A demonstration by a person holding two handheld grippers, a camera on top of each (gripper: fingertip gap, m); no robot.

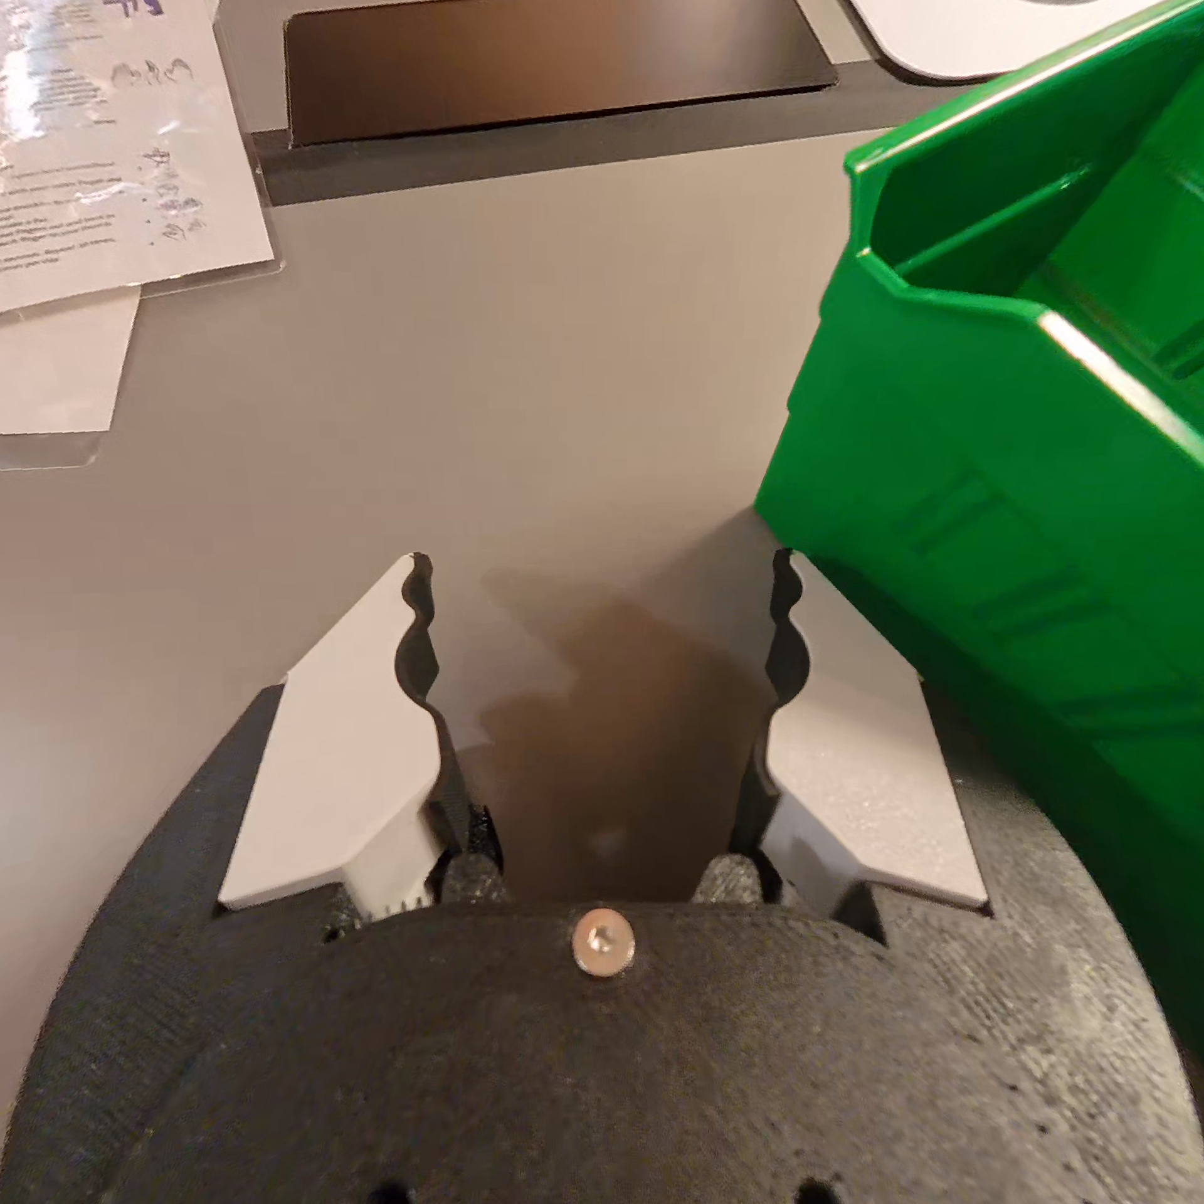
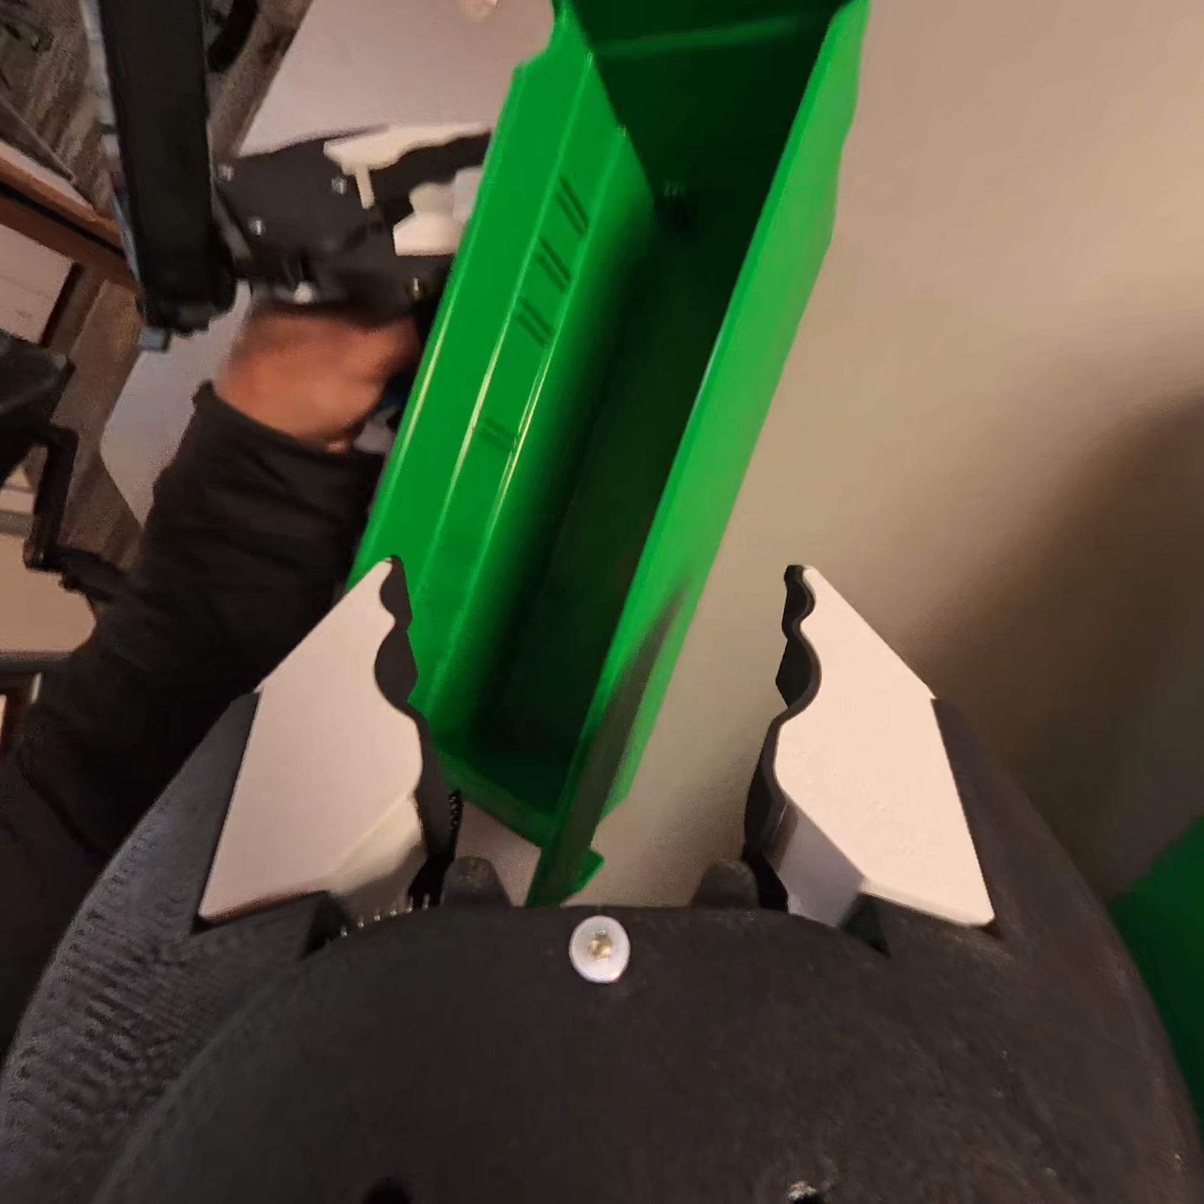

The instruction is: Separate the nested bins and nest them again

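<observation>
Grey table (image 1: pixel 521 391) fills both wrist views, with the two claws low in the frame and the green bins beyond them.

Nearest in the left wrist view, the left claw (image 1: pixel 602 567) stands wide apart over bare table, nothing between its fingers. Its right fingertip (image 1: pixel 785 586) sits just beside the lower corner of a green bin (image 1: pixel 977 521) that fills the right of the frame, tilted, with its open mouth in the upper right. Whether tip and bin touch cannot be told. Farther off, printed sheets (image 1: pixel 117 182) lie at upper left and a dark recessed panel (image 1: pixel 554 71) at top centre.

In the right wrist view, the right claw (image 2: pixel 593 573) is also spread wide. The green bin (image 2: pixel 586 391) runs from bottom centre to the top of the frame, its near end lying between the fingers. The left finger (image 2: pixel 339 716) lies against or just beside the bin's outer wall; the right finger (image 2: pixel 860 703) is well clear of it, so nothing is clamped. Beyond, at centre left, a hand (image 2: pixel 313 378) holds the other claw against the bin's far side.

Judging by this, the step in hand is taking hold of the bins. A sliver of green (image 2: pixel 1160 945) shows at lower right. Next, the right claw needs to close on a wall.
</observation>
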